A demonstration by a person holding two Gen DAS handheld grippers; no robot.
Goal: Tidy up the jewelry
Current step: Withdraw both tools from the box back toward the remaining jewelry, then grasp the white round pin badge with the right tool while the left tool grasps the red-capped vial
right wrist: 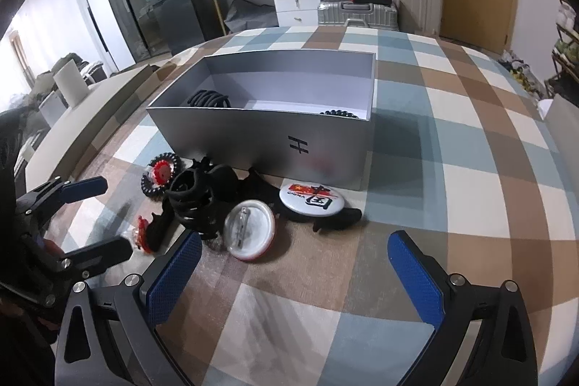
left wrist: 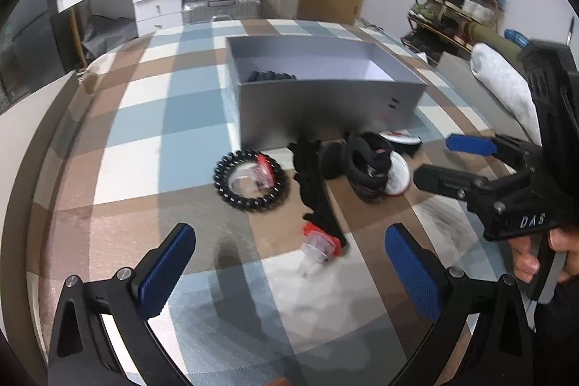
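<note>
Grippers hung spread and empty over the checked cloth (right wrist: 470, 147): the left gripper (left wrist: 289, 263) released above a small red-and-clear tag (left wrist: 320, 243), the right gripper (right wrist: 295, 263) unclenched nearest a face-down round badge (right wrist: 249, 228). Beyond lay a black bead bracelet (left wrist: 251, 181), a black coiled hair tie (right wrist: 191, 196) and a printed badge (right wrist: 312, 199). Farthest, touching none of them, stood the open grey box (right wrist: 260, 136) holding another black coil (right wrist: 209, 98) and beads (right wrist: 338, 114).

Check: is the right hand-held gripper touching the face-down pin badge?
Apart. The right wrist view shows the right hand-held gripper open, with bare checkered cloth between its fingers and the face-down pin badge.
</note>
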